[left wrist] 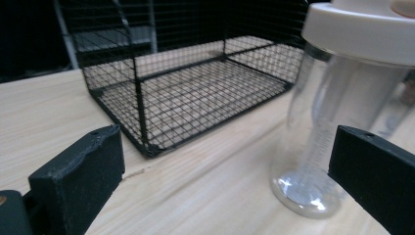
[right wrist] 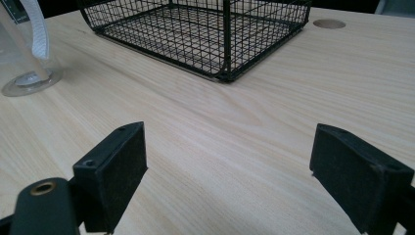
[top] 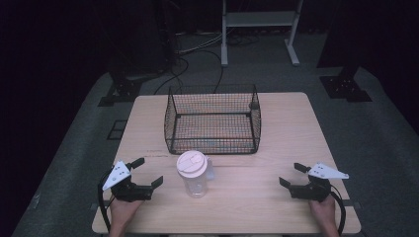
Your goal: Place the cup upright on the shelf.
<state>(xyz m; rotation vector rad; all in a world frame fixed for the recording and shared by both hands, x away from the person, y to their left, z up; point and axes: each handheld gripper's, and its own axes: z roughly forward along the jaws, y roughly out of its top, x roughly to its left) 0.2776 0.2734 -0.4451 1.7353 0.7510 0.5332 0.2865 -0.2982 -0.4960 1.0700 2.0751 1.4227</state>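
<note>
Both tongs, left [top: 147,173] and right [top: 291,174], sit wide open holding nothing on the bench [top: 286,128], with a clear lidded jug [top: 193,174] between them, nearer the left, just before the wire basket [top: 213,120].

Dim and dark around the edges in the high view, with soft overhead light on the pale table [top: 286,128] only. Sharper and brighter in both gripper views; faint glare on the clear jug [left wrist: 318,147]. Slight blur on the near jaws.
</note>
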